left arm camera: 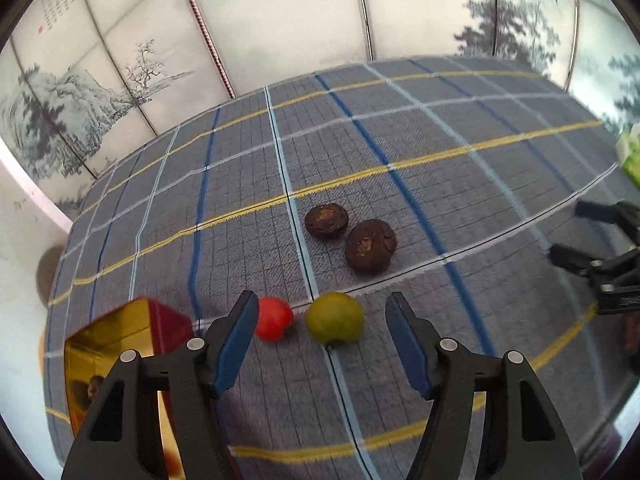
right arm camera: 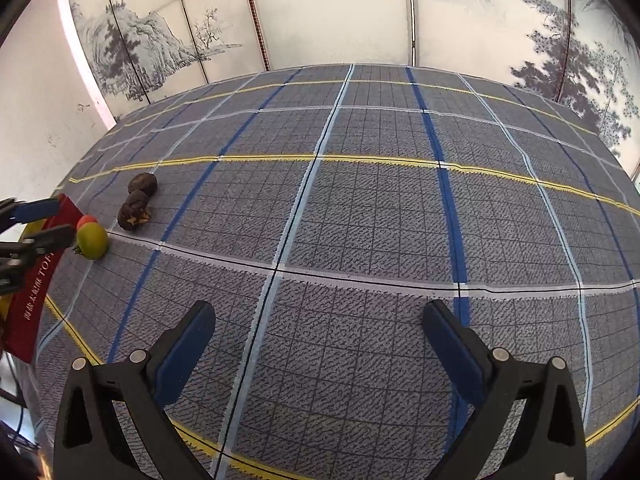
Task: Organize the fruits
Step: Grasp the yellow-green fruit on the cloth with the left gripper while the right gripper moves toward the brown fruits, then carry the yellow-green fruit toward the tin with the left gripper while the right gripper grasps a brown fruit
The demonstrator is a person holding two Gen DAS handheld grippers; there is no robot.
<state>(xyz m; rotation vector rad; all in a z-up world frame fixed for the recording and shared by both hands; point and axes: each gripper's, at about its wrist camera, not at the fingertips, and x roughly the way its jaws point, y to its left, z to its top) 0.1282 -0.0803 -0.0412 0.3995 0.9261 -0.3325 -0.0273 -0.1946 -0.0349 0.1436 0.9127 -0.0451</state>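
Both grippers' jaws open, empty; left gripper (left arm camera: 322, 322) nearing green fruit (left arm camera: 334, 318). Beside it, red fruit (left arm camera: 273, 317), perhaps touching: risks knocking it away.

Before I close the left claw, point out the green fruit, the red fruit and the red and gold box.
green fruit (left arm camera: 334, 317), left wrist view, middle of its skin.
red fruit (left arm camera: 275, 318), left wrist view, its visible front.
red and gold box (left arm camera: 108, 344), left wrist view, gold inner wall.

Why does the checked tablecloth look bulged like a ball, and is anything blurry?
Fisheye lenses bow the grey checked tablecloth in both wrist views; the left wrist view smears at its edges, blurring the gold-lined red box, while the round green fruit stays fairly sharp; the right wrist view is crisp.
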